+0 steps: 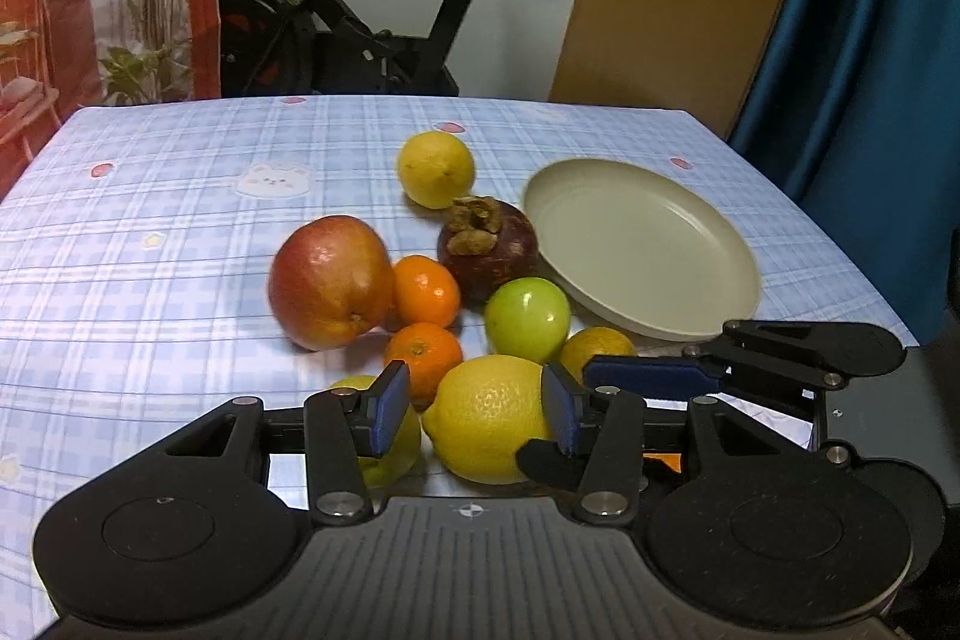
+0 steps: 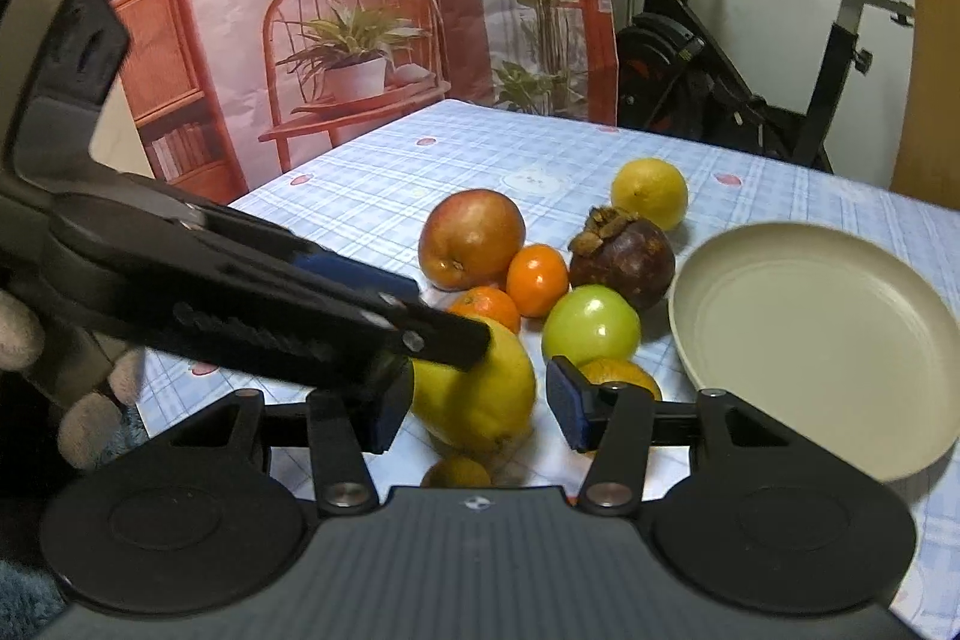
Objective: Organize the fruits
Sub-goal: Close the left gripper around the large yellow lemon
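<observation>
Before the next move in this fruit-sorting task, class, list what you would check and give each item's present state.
1. Plate free of fruit: ok, nothing lies in it.
2. Left gripper open: ok, jaws apart around the large lemon.
3. Right gripper open: ok, holding nothing.
4. Grippers clear of each other: not ok, their fingers cross near the lemon.
5. Lemon free of neighbours: cannot tell, the tangerine and green apple sit close.

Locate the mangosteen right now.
The mangosteen sits mid-table in both wrist views, just left of the empty plate, with the far lemon behind it and the green apple in front.
</observation>
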`<state>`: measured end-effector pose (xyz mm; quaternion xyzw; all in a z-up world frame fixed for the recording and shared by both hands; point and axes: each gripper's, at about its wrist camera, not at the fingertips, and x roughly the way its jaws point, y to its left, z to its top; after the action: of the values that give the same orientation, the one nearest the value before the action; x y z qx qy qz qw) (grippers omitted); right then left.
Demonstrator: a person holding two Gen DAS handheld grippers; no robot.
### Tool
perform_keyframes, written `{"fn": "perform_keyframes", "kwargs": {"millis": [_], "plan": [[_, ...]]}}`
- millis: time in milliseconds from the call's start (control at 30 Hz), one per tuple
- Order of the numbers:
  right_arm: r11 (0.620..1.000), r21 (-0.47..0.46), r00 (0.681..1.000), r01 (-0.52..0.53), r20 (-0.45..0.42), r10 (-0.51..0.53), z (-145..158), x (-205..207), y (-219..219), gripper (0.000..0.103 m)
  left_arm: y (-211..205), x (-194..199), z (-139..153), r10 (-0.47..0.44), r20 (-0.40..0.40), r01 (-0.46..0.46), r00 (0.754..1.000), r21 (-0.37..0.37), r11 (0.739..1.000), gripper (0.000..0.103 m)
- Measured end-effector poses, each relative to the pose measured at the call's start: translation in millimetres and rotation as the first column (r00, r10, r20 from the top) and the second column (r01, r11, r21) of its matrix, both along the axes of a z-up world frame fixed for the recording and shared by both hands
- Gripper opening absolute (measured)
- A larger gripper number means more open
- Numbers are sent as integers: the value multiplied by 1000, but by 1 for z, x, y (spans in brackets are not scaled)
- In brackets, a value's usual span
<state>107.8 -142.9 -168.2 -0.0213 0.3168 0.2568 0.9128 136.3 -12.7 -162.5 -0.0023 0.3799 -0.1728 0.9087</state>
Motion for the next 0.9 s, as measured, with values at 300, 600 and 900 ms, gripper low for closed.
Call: {"fn": "perform_keyframes", "kwargs": {"millis": [300,600,900], "plan": [[999,30,999,-21,-46,22,-8,7,7,53,6,-2,-1,18,-5,-18,1000,-23,1000,53],[999,45,998,-6,-54,9,-10,7,7,53,0,-4,-10,-17,-47,15,999,-56,998,52],[999,31,999,14,-50,-12,-13,8,11,56,2,-2,-17,5,-64,-11,998,-101,995,55]]}}
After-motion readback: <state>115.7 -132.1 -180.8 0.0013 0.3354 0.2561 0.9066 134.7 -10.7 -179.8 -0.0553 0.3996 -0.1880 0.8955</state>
